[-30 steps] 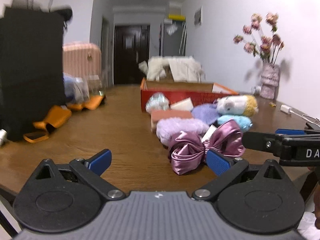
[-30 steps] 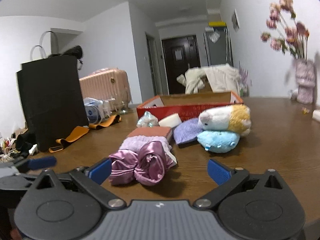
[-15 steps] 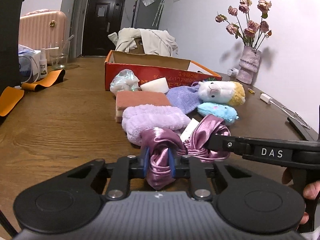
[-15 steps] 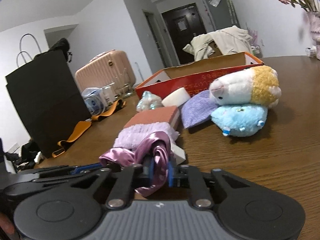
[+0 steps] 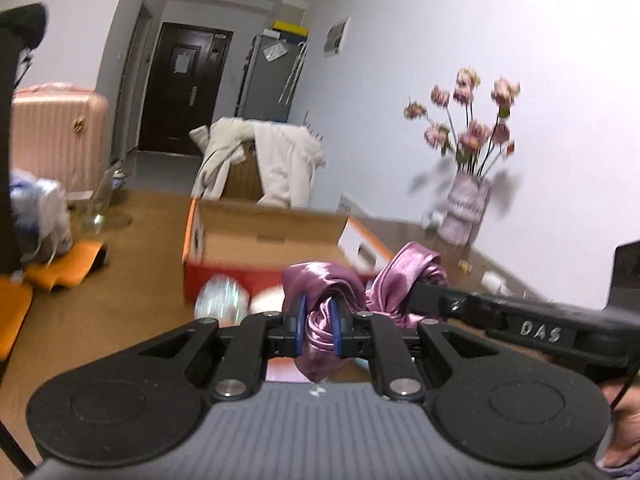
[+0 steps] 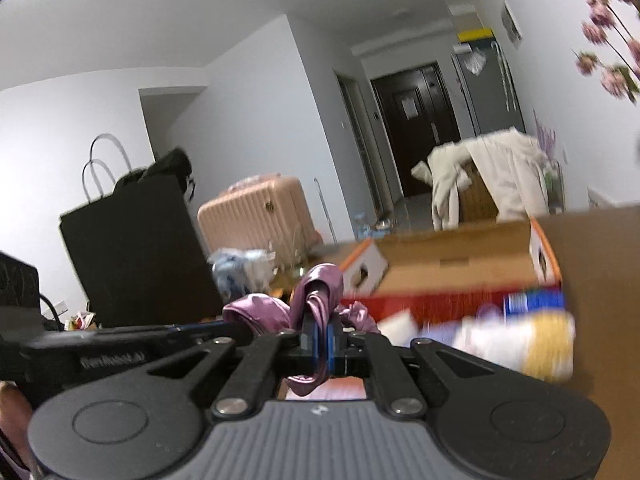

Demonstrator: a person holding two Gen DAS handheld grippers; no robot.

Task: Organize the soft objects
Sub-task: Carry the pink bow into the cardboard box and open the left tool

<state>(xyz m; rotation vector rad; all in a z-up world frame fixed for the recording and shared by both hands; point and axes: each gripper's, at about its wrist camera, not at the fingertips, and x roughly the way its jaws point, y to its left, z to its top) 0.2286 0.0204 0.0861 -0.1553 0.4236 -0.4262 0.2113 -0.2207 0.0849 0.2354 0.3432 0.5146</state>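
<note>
Take the red cardboard box (image 5: 264,240) as your landmark. Left of it, well apart on the desk (image 5: 120,300), lie the orange straps (image 5: 60,264), with the pink suitcase (image 5: 56,136) behind them.

Your left gripper (image 5: 318,330) is clamped on one lobe of the purple satin bow (image 5: 324,292), which hangs in the air in front of the box's near wall. Your right gripper (image 6: 320,338) is pinched tight on the other lobe, and in the left wrist view its black body reaches in from the right side of the box. Right of the box stands the vase of dried flowers (image 5: 468,208).

Below the bow, against the box front, the remaining soft things are smeared by motion; a yellow-and-white plush (image 6: 528,344) seems to be one of them.

Watch these risks:
- Satin is slick, so a quick swing toward the box could let a lobe slide out of either grip.
- If your two hands drift apart, the bow gets stretched, or one side is yanked free.
- Letting go at different times leaves it draped over the box rim instead of inside.
</note>
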